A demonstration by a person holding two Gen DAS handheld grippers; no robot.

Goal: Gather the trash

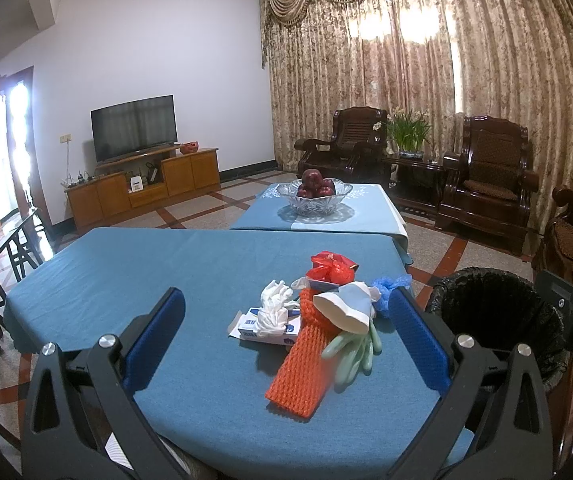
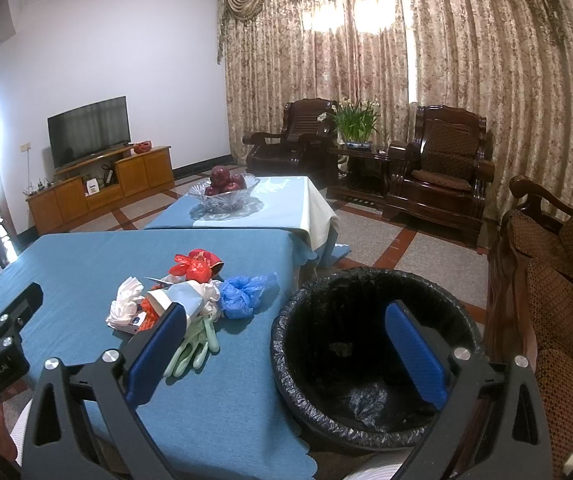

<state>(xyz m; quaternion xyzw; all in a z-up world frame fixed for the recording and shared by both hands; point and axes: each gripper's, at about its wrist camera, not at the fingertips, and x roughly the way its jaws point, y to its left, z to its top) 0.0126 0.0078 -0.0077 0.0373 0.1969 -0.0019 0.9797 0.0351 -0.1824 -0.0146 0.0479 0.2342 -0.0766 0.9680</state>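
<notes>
The right tool (image 2: 284, 350) hangs wide open and empty, between the blue-clothed counter (image 2: 214, 400) and a black-lined trash bin (image 2: 306, 320). Green gloves (image 2: 198, 344), a blue bag (image 2: 242, 292) and red wrappers (image 2: 194, 266) lie heaped on the counter.

**Cloth, foam, film and wood**

The tablecloth (image 1: 126, 280) is matt blue woven cloth. On it, the foam net sleeve (image 1: 302, 368) is orange and ribbed, the rubber gloves (image 1: 356, 350) pale green and smooth, the white glove (image 1: 272, 308) thin and crinkled. The small box (image 1: 262, 330) looks like printed card. The red bag (image 1: 332, 268) and the blue bag (image 2: 242, 292) are thin shiny plastic film. The bin liner (image 2: 314, 292) is black, glossy, wrinkled plastic. The fruit bowl (image 1: 314, 200) is cut glass. Each gripper has black matt plastic arms, bright metal screws and blue textured pads (image 1: 418, 332). The armchairs (image 2: 442, 176) are dark polished wood; the floor (image 2: 366, 236) is glossy stone.
</notes>
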